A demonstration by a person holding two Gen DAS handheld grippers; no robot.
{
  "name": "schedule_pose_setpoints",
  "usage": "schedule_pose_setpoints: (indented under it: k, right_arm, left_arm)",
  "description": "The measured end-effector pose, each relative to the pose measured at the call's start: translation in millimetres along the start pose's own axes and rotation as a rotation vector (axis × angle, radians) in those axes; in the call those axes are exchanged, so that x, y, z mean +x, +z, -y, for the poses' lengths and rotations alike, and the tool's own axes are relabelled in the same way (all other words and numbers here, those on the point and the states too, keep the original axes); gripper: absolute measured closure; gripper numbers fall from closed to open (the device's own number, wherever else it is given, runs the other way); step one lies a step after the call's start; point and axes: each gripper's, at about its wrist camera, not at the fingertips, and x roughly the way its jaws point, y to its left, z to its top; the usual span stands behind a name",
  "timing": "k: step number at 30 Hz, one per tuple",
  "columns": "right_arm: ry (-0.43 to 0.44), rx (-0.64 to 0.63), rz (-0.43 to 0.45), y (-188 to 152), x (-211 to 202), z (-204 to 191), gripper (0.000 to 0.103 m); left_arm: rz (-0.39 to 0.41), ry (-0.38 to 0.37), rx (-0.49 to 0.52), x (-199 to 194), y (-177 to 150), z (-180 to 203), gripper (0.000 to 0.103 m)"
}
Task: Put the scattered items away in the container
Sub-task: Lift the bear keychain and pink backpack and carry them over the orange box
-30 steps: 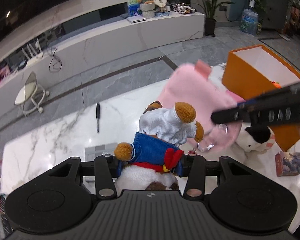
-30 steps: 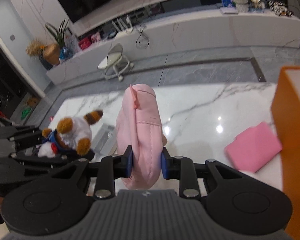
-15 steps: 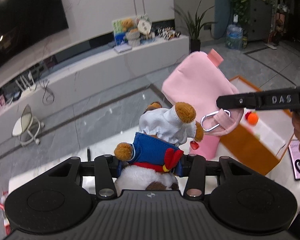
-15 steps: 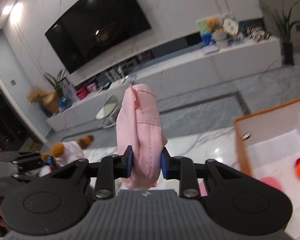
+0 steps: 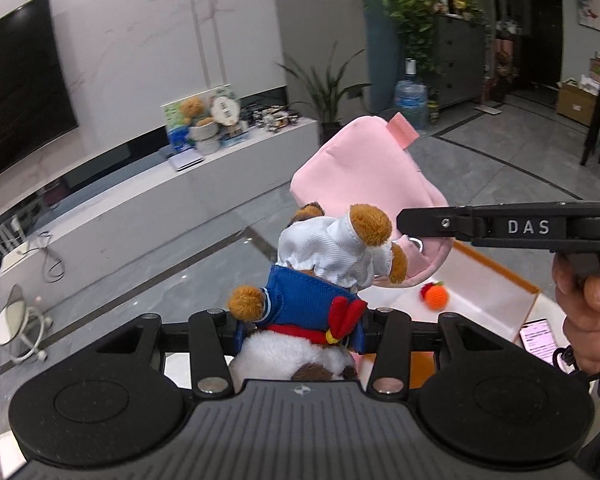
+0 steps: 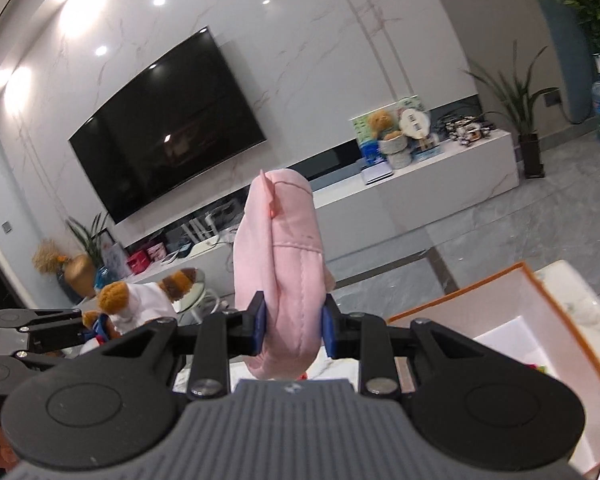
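Left wrist: grey tiled floor (image 5: 148,280), white cabinet (image 5: 140,196), wall television (image 5: 16,92).

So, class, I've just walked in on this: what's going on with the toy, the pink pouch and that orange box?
A person is tidying up with a hand-held gripper in each hand. The left gripper is shut on a plush toy in a blue and white outfit. The right gripper is shut on a pink pouch. Both are held up in the air near the open orange box, which already holds a small orange toy. Neither item is in the box yet.
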Motion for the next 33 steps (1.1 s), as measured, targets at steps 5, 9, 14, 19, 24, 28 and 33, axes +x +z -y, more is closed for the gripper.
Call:
schedule_pose_setpoints:
  k: [5, 9, 14, 19, 24, 28, 33]
  right_arm:
    - [-0.067, 0.012, 0.002, 3.6, -8.2, 25.0, 0.073]
    - [-0.127, 0.027, -0.001, 5.6, -14.2, 47.9, 0.073]
    - [-0.190, 0.035, -0.010, 6.2, -17.5, 71.6, 0.073]
    - [-0.235, 0.029, -0.030, 3.8, -15.0, 89.6, 0.073]
    - [-0.272, 0.017, -0.053, -2.2, -14.2, 102.7, 0.073]
    - [-0.301, 0.015, -0.070, -4.1, -9.9, 115.7, 0.073]
    - [-0.321, 0.003, -0.104, -8.9, -1.5, 125.1, 0.073]
  left_arm:
    - [-0.007, -0.054, -0.003, 27.3, 0.9, 17.5, 0.050]
    - [-0.025, -0.094, 0.000, 49.7, -0.2, 30.5, 0.050]
    - [-0.032, -0.135, 0.005, 72.1, 3.3, 43.7, 0.050]
    - [-0.038, -0.171, 0.008, 92.0, 5.1, 53.6, 0.050]
    - [-0.041, -0.204, -0.006, 108.7, 7.4, 60.4, 0.050]
    - [-0.021, -0.225, -0.024, 119.8, 14.6, 66.0, 0.050]
    - [-0.023, -0.241, -0.034, 139.6, 22.4, 71.2, 0.050]
